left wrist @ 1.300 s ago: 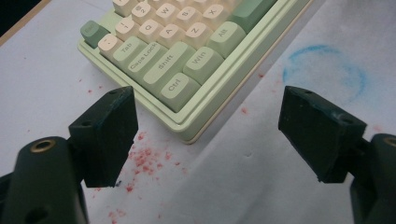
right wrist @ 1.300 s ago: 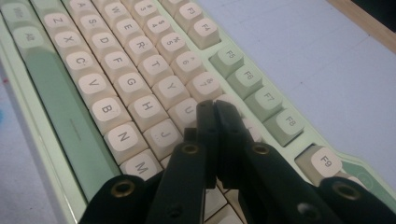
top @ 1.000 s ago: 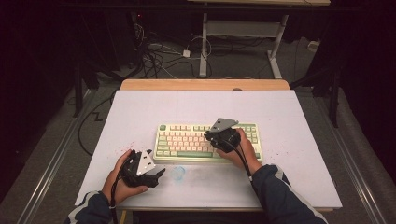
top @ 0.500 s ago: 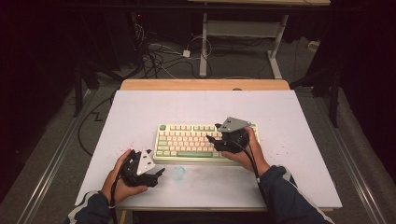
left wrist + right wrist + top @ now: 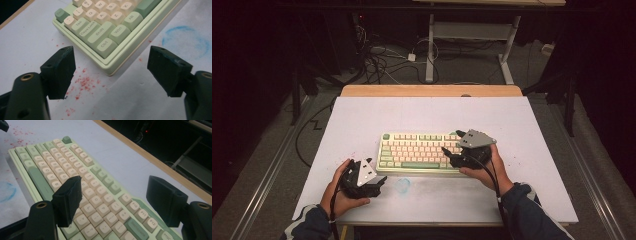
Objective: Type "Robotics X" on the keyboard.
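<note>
keyboard (image 5: 419, 152): flat in the middle of the table (image 5: 362, 120), long side toward the person, so both hands can reach it without stretching. Green and cream caps, spacebar row nearest the front edge.

right gripper (image 5: 455, 149): hanging over the right end of the keys, tilted down at them from the hand (image 5: 484, 167). Jaws have just been opening and stand well apart with nothing between them, just keys underneath in the right gripper view (image 5: 113, 200). Looks like a let-go, or a poke at a key just finished, but can't tell which from here.

left gripper (image 5: 379, 181): parked on the table just off the near left corner, pointing at the Ctrl key (image 5: 106, 47). Fingers wide apart, clamped on nothing; corner of the keyboard sits beyond and between the tips in the left gripper view (image 5: 111, 67), not touching. Probably waiting there to brace that corner if the board slides.

red specks (image 5: 83, 82): scattered on the table by the left corner, old mess, no bearing on the work.

blue ring (image 5: 402, 185): faint smudge in front of the spacebar, maybe a mark for where something goes, can't say.

next guess: right side doing the key work, left staying close as the steadying hand.
</note>
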Tool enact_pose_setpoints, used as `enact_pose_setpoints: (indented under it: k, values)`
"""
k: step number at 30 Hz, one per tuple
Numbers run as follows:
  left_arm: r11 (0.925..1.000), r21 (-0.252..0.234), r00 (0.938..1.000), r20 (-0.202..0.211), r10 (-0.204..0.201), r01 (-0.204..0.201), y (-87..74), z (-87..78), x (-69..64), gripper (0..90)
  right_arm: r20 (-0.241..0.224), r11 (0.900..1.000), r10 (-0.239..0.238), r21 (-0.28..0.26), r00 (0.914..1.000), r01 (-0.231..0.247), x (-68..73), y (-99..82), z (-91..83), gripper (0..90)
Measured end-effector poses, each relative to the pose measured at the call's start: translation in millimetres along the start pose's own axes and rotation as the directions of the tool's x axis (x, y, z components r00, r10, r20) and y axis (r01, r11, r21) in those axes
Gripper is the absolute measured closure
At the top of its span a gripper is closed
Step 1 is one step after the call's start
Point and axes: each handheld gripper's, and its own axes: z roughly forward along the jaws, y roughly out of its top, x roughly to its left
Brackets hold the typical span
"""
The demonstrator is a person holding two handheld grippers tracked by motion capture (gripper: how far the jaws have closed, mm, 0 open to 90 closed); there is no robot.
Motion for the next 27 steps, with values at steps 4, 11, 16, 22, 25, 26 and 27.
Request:
enact_pose_setpoints:
  k: [4,11,16,22,25,26,27]
  values:
    - [0.9998,-0.012,0.9999,0.001,-0.014,0.014,0.7,0.2,-0.1,22.2,0.018,0.9998,-0.015,-0.011,0.9997,0.015,0.5,-5.6,-9.1,29.4]
    - [1.0000,-0.003,1.0000,-0.003,-0.006,0.006,1.1,0.1,0.0,28.7,0.043,0.9997,-0.022,-0.008,0.9988,0.022,0.8,-19.8,-25.4,28.9]
    - [1.0000,0.002,1.0000,0.003,-0.005,0.005,2.6,-1.0,-1.1,36.7,0.062,0.9995,-0.019,-0.025,0.9979,0.020,2.4,-31.8,-38.5,28.9]
    - [0.9996,0.009,0.9996,0.000,-0.027,0.027,4.7,-0.3,-0.1,47.5,0.071,0.9996,-0.009,-0.026,0.9975,0.011,3.0,-47.6,-50.7,29.0]
    - [0.9994,0.021,0.9996,0.004,-0.027,0.027,6.0,-0.1,0.6,55.2,0.078,0.9996,-0.003,-0.029,0.9970,0.006,4.7,-55.8,-55.5,29.3]
    - [0.9993,0.034,0.9999,0.001,-0.017,0.017,6.0,0.3,1.1,57.4,0.074,0.9997,-0.005,-0.025,0.9973,0.007,5.3,-58.4,-56.6,29.2]
    - [0.9990,0.044,1.0000,-0.006,-0.008,0.008,5.4,1.6,0.9,60.2,0.076,0.9998,-0.006,-0.018,0.9971,0.007,6.4,-60.6,-57.8,29.3]
